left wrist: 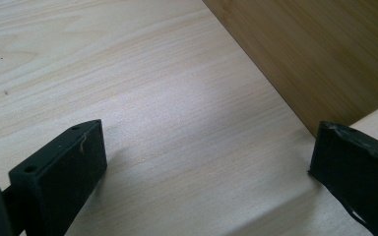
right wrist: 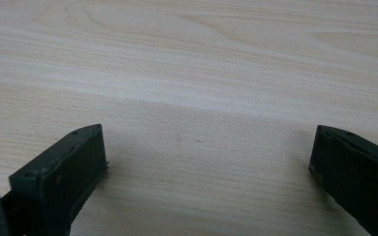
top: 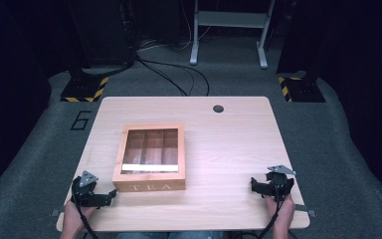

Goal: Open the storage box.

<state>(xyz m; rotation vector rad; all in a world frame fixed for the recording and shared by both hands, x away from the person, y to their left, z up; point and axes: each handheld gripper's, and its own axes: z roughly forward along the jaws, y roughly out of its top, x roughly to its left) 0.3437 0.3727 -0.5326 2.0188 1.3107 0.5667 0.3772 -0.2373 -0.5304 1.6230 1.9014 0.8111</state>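
Both tongs wide and empty beside a tea box

Left gripper (top: 113,193) gapes just beside the square glass-lidded bamboo tea box (top: 149,186) on the pale wooden table (top: 229,149); right gripper (top: 253,185) gapes well apart. Box likely rigid, weighty, its glass fragile: grip the wooden walls.

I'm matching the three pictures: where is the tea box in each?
High view: tea box left of centre on the table, lid shut.
Left gripper view: its wooden side at upper right.
Right gripper view: bare tabletop ahead of the tongs.
Shared landmark: the pale wood grain.
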